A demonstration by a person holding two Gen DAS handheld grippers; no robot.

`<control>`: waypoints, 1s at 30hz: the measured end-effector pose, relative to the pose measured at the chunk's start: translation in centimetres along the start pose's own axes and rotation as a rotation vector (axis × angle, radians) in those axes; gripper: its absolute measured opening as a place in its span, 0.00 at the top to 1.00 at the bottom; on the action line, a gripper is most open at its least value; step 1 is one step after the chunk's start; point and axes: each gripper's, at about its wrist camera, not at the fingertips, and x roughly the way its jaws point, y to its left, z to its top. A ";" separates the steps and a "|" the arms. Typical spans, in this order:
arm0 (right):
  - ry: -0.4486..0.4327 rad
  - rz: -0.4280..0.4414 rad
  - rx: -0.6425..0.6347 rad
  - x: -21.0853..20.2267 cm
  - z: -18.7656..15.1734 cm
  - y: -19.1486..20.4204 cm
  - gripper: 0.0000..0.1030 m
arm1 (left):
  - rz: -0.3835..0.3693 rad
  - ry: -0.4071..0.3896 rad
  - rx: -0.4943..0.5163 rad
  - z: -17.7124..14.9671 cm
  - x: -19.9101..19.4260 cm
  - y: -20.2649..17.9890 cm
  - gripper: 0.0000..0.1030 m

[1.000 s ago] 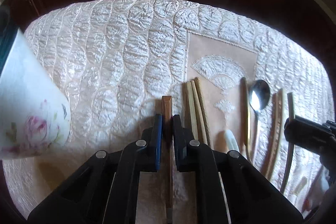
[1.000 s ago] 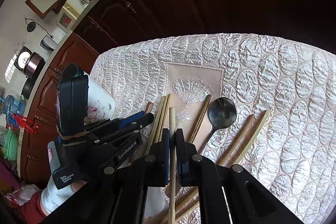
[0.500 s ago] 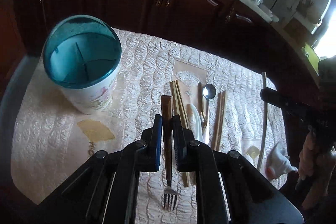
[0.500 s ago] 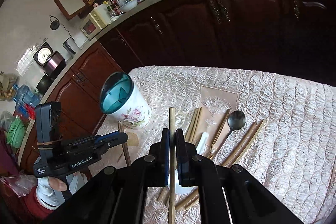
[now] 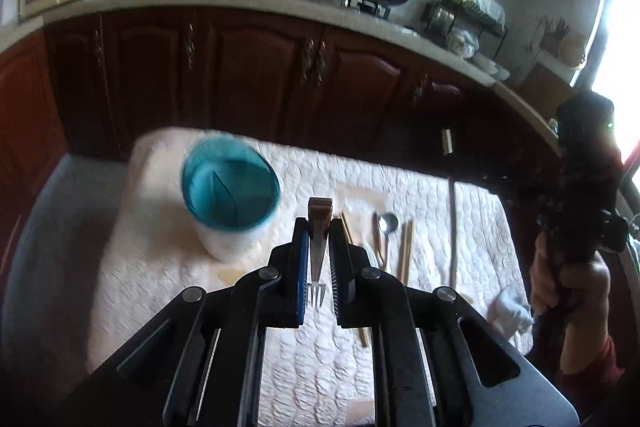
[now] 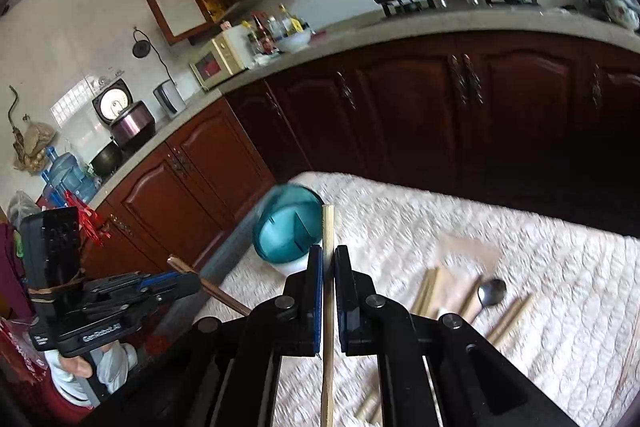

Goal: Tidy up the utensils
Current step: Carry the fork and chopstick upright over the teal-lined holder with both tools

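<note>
Above the quilted table (image 5: 440, 203), left gripper (image 5: 319, 227) clamped a fork (image 5: 318, 251); right gripper (image 6: 328, 255) pinched a chopstick (image 6: 327, 227); teal utensil holder (image 5: 230, 187) sat at 10 o'clock.

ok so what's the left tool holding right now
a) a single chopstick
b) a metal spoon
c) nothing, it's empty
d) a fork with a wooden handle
d: in the left wrist view the left tool is shut on the fork, its brown wooden handle sticking out ahead and the tines showing below; the single chopstick is in the right tool.
</note>
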 end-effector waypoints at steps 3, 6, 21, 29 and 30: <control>-0.044 -0.004 -0.024 1.2 2.4 1.9 0.95 | 0.036 -0.071 0.011 3.0 -2.0 1.0 0.92; -0.076 0.016 -0.020 3.0 5.1 3.2 0.95 | 0.083 -0.127 0.023 5.4 -2.6 2.1 0.92; -0.308 -0.101 -0.062 15.5 14.3 5.7 0.95 | 0.209 -0.152 -0.036 9.1 5.2 8.7 0.92; -0.232 -0.108 -0.054 21.7 12.4 3.4 0.95 | 0.250 -0.087 -0.008 7.3 9.0 8.9 0.92; -0.210 -0.098 -0.055 22.0 11.9 3.2 0.95 | 0.250 -0.073 -0.016 7.0 9.5 9.1 0.92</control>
